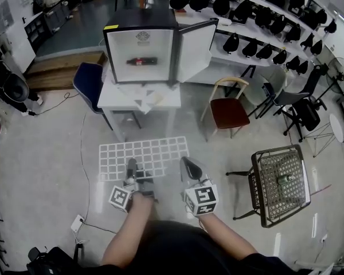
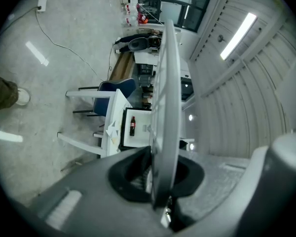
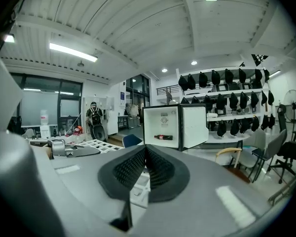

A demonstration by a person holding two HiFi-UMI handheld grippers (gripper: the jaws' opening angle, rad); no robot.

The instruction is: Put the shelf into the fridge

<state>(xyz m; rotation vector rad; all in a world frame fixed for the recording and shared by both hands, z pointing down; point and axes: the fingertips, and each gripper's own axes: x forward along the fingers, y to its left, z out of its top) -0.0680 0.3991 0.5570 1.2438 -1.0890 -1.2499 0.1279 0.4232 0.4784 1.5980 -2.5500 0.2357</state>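
Shelf (image 1: pixel 143 156): white wire grid, held flat and level in the air above the floor (image 1: pixel 57 153), in front of the person and well short of the fridge (image 1: pixel 140 36).

Left gripper (image 1: pixel 132 166): on the shelf's near edge, toward its left corner. In the left gripper view the grid runs edge-on straight through the jaws, and both dark pads press on it. Clamped on the shelf.

Right gripper (image 1: pixel 190 166): at the shelf's near right corner. In the right gripper view the pads meet at their tips, with white wire of the shelf caught in the gap lower down. Clamped on the shelf too. The rest of the grid stretches off to the left in that view.

Fridge: small, black outside and white inside. It stands on a low white table (image 1: pixel 116 99) and takes up most of the tabletop. Door (image 1: pixel 196 47) swung open to the right. A dark bottle (image 1: pixel 141 61) with a red label lies on its side inside, about mid-height. Loose papers (image 1: pixel 143 101) lie at the table's front edge.

Around: blue chair (image 1: pixel 89 82) just beside the table's left edge. Wooden chair (image 1: pixel 229 110) with a red seat off to the table's right. Dark mesh stand (image 1: pixel 264 202) further right, nearer the person, with a small object on top that I cannot identify.
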